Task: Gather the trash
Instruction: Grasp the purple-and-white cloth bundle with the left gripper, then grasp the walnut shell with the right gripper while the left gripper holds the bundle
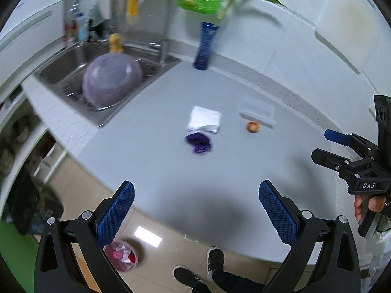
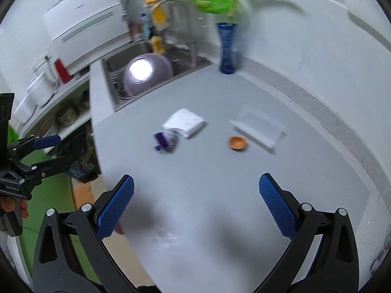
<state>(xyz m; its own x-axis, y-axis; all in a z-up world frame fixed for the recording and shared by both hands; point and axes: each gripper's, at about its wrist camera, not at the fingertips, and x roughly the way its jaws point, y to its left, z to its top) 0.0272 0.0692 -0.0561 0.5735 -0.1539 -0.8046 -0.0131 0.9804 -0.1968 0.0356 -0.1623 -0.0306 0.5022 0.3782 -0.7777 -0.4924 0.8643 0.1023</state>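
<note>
Both grippers hang over the near part of the grey counter (image 1: 156, 146) with their blue-padded fingers spread wide and nothing between them: the left gripper (image 1: 195, 210) sits over the counter's front edge, the right gripper (image 2: 195, 210) further in over bare surface. That edge curves across the left wrist view — floor tiles, a person's dark shoes (image 1: 215, 258) and a small bin (image 1: 121, 256) holding pink and red scraps lie below it. Open counter stretches ahead of both tools up to the trash in the middle. A crumpled purple wrapper (image 1: 198, 142) lies just in front of a folded white tissue (image 1: 204, 119), the two touching or nearly so. To their right sit a small orange cap (image 1: 253, 127) and, just behind it, a clear plastic tray (image 1: 257, 112). Well behind, a blue vase (image 1: 204, 46) with a green plant stands against the wall. The sink (image 1: 56, 73), holding an upturned lavender bowl (image 1: 112, 80), bounds the counter's left side.
</note>
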